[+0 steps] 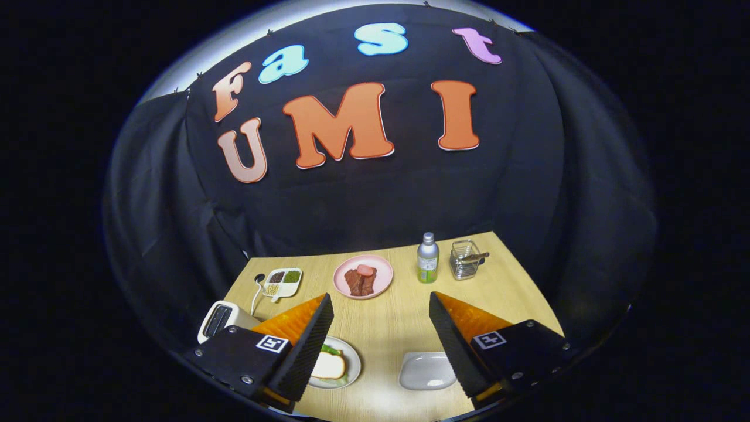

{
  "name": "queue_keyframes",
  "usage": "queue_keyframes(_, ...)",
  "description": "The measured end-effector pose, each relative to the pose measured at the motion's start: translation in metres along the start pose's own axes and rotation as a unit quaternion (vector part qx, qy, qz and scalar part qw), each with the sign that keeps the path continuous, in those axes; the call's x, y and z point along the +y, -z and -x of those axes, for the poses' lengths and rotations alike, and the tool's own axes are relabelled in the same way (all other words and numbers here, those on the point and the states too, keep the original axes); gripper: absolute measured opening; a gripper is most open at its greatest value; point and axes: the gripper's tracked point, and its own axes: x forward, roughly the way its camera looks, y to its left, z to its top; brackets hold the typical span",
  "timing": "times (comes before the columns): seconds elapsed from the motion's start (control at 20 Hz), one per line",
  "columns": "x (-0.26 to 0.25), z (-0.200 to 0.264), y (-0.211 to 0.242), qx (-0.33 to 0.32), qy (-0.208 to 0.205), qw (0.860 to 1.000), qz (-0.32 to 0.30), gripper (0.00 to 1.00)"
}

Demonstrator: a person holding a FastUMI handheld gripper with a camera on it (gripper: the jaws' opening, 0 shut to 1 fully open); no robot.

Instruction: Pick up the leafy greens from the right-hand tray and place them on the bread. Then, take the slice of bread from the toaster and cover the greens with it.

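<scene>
My gripper (381, 302) is open, held well above the wooden table (398, 322), with nothing between its fingers. Just inside the left finger (310, 343) lies a round plate (353, 366) with a slice of bread (329, 366) lying on leafy greens (329, 350). Green edges peek out around the slice. Beside the right finger (454, 343) sits a pale tray (425, 370) with nothing in it. The white toaster (218, 319) stands to the left of the left finger, its dark slot facing up; I cannot tell whether it holds bread.
Beyond the fingers sit a pink plate (363, 276) with brown meat pieces, a small bottle (428, 258) and a wire holder (466, 259). A white divided dish (281, 282) of seeds and herbs lies at the far left, a cable beside it.
</scene>
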Motion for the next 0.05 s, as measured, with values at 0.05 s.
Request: queue_keyframes(0.05,-0.0054,0.0064,-0.0045,-0.011,0.007,1.000,0.004,0.99)
